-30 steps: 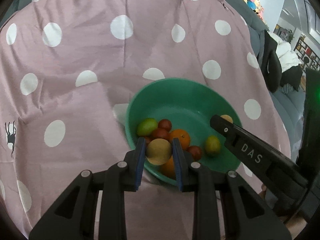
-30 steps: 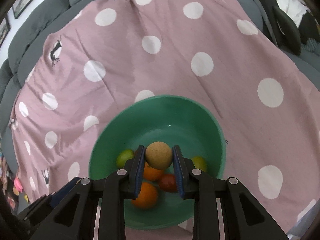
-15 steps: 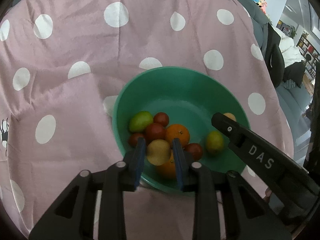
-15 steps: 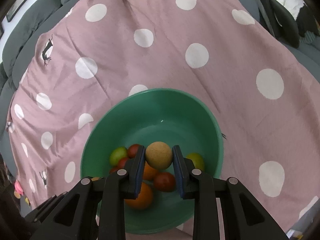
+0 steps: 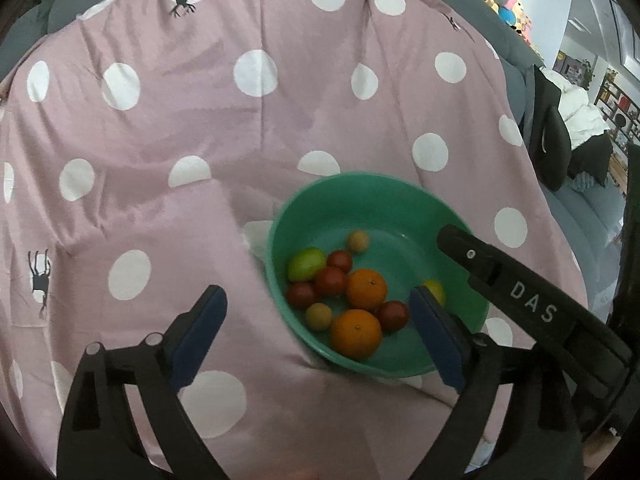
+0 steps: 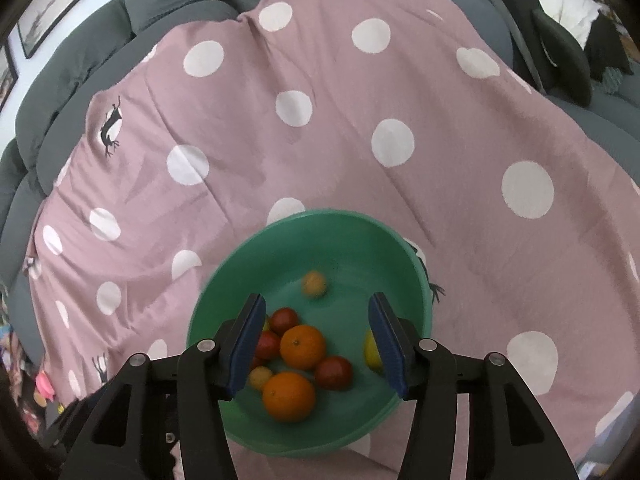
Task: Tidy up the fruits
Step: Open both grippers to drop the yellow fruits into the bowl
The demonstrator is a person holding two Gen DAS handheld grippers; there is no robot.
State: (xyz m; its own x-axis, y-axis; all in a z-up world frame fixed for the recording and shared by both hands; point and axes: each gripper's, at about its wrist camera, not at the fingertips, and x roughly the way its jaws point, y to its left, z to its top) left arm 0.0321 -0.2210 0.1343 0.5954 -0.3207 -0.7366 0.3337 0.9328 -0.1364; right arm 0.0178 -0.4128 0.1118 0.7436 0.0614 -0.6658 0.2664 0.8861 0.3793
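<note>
The left gripper point(image 5: 316, 332) has its jaws spread wide with nothing held; between them, just ahead, sit a tan ball point(image 5: 319, 317) and an orange point(image 5: 355, 333), with a second orange point(image 5: 367, 289), red fruits and a green fruit point(image 5: 306, 264) farther out in the bowl point(image 5: 372, 188). The right gripper point(image 6: 316, 340) is likewise wide apart and holds nothing; between its jaws lie the two oranges and a red fruit point(image 6: 333, 372), and beyond its tips a blurred tan ball point(image 6: 314, 284) sits alone on the bowl floor. A yellow fruit point(image 6: 370, 350) rests against the inside of its right jaw, and the bowl stands on a pink dotted cloth point(image 6: 340, 120) over a grey sofa point(image 6: 80, 32).
</note>
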